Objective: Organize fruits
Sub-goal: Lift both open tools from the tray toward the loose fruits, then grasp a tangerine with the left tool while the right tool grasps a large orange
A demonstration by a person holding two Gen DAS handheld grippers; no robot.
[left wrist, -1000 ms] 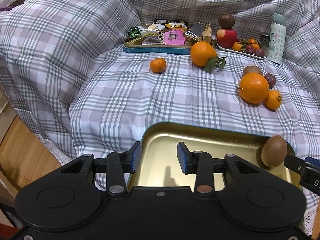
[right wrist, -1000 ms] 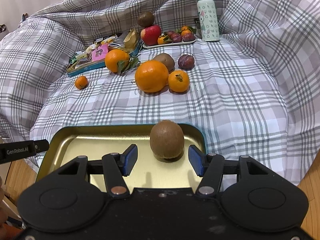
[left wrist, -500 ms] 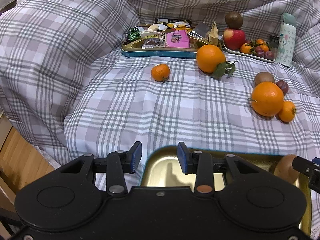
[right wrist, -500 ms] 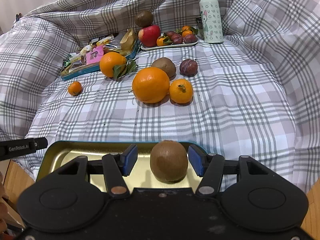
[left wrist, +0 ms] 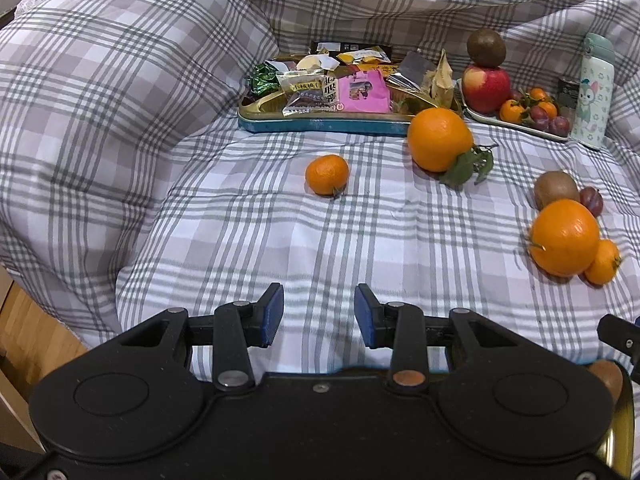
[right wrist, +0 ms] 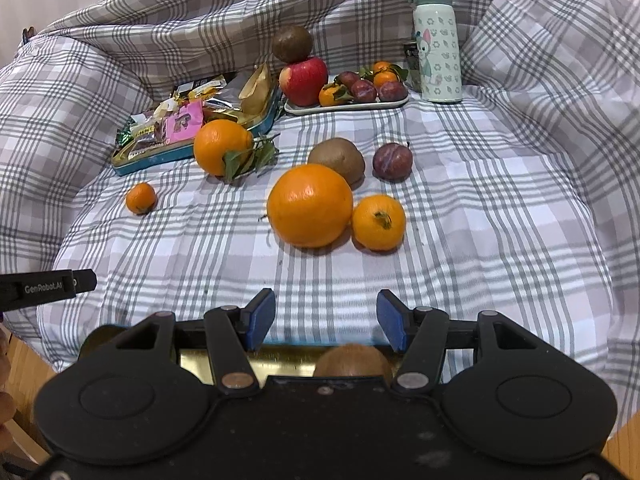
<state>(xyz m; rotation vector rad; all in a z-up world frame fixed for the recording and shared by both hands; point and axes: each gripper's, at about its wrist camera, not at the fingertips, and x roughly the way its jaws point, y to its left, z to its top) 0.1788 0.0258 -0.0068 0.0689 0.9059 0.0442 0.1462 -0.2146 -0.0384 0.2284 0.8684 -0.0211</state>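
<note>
Moved: both grippers nearer the fruit; gold tray (right wrist: 280,358) slipped under them.
Left gripper (left wrist: 319,315): closed, empty.
Right gripper (right wrist: 326,320): open, empty.
Ahead: bare quilt (right wrist: 480,240), then orange (right wrist: 310,205).

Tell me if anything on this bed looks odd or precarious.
Yes: a kiwi sits balanced on top of the red apple at the end of the white tray, an unstable perch. Several fruits lie loose on the blanket.

Loose fruit lies mid-blanket: a large orange (right wrist: 310,205) touching a mandarin (right wrist: 378,222), with a kiwi (right wrist: 337,159) and plum (right wrist: 392,161) just behind. A leafy orange (right wrist: 223,152) sits against the snack tin, a small mandarin (right wrist: 140,198) apart near the left edge.
</note>
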